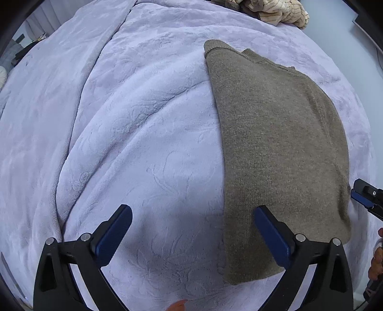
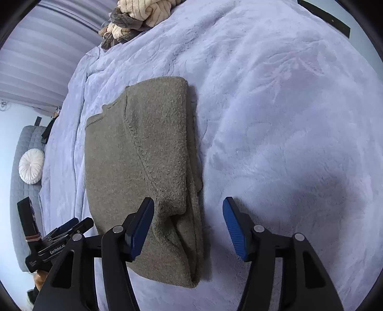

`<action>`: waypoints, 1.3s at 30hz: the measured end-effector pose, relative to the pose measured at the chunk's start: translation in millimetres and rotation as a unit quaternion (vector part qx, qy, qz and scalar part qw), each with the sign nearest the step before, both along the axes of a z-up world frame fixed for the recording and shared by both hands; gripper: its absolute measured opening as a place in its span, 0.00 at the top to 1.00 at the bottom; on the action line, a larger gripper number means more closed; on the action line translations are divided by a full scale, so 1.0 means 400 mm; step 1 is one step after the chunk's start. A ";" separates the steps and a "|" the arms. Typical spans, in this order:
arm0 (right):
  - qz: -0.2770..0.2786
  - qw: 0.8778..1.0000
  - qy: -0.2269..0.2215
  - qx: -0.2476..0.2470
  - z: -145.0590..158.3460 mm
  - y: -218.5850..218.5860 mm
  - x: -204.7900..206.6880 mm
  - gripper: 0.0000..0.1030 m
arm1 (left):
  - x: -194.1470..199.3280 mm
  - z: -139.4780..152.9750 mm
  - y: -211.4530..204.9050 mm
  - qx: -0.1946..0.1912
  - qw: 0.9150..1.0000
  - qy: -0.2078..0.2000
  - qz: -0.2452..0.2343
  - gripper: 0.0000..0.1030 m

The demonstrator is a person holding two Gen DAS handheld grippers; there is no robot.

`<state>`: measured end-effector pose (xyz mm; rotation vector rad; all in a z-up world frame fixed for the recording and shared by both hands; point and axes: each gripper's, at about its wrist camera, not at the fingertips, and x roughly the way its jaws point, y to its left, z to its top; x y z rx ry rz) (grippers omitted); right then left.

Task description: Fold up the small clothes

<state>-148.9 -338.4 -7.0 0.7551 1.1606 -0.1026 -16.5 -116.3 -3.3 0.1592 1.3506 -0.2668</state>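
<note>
The olive-brown knit sweater [image 1: 275, 153] [image 2: 143, 172] lies folded into a long rectangle on the bed's lavender plush blanket [image 1: 134, 134] [image 2: 275, 124], one sleeve doubled over its top. The left tongs [image 1: 192, 229] hang released above its near edge, one blue pad over the knit, the other over bare blanket. The right tongs [image 2: 189, 224] are likewise spread wide over the sweater's near right corner, gripping nothing. In the right wrist view the left tool's body reads "GenRoboAI". A heap of cream and brown clothes [image 2: 136, 16] [image 1: 275, 10] sits at the bed's far edge.
</note>
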 end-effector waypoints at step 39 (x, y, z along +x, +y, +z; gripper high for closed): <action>0.022 0.984 -0.019 0.176 -0.130 -0.053 0.165 0.20 | 0.156 -0.117 -0.125 -0.172 0.983 0.066 0.007 0.01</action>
